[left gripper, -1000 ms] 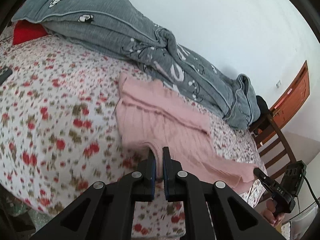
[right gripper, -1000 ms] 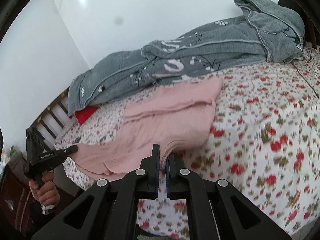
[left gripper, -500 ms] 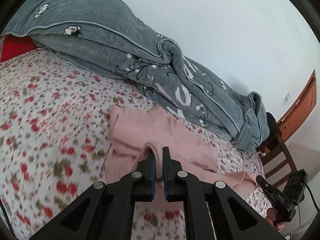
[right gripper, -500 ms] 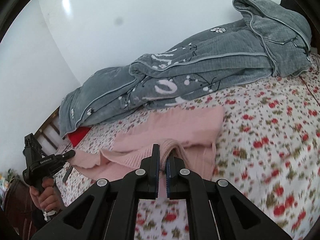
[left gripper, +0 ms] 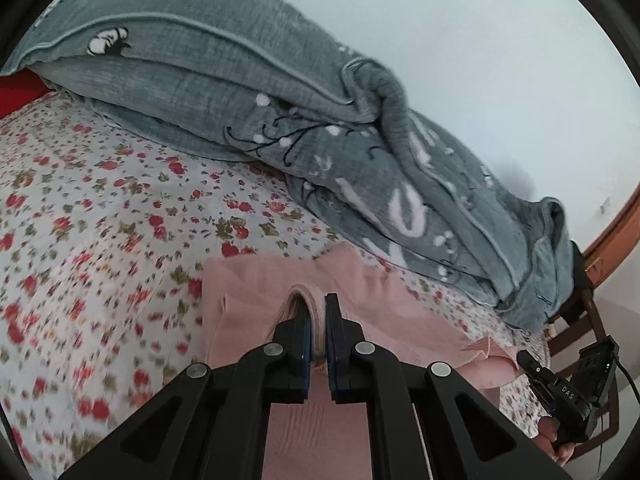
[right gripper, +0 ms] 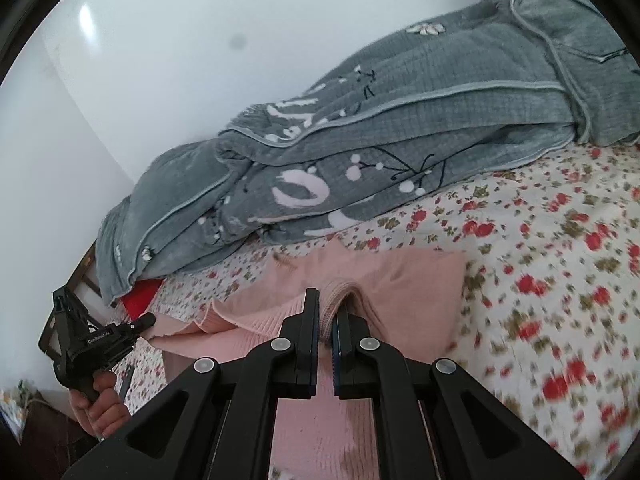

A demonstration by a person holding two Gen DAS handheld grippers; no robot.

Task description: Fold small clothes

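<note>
A pink knit garment point(left gripper: 256, 292) lies on the flowered bed sheet point(left gripper: 100, 208); it also shows in the right wrist view point(right gripper: 408, 280). My left gripper point(left gripper: 316, 304) is shut on a ribbed edge of the garment and carries it over the part still lying flat. My right gripper point(right gripper: 328, 300) is shut on another ribbed edge of the same garment. Each gripper shows in the other's view, the right one point(left gripper: 528, 360) and the left one point(right gripper: 144, 320), pinching the cloth's far corner. The cloth below both grippers is hidden by the jaws.
A crumpled grey quilt point(left gripper: 320, 120) lies along the wall side of the bed, just beyond the garment; it also shows in the right wrist view point(right gripper: 400, 140). A red pillow point(right gripper: 140, 292) peeks from under it. A wooden chair point(left gripper: 576, 320) stands past the bed's end.
Both grippers have moved forward over the bed toward the quilt, carrying the near edge of the pink garment over its flat part. The garment looks shorter in front of the jaws.
</note>
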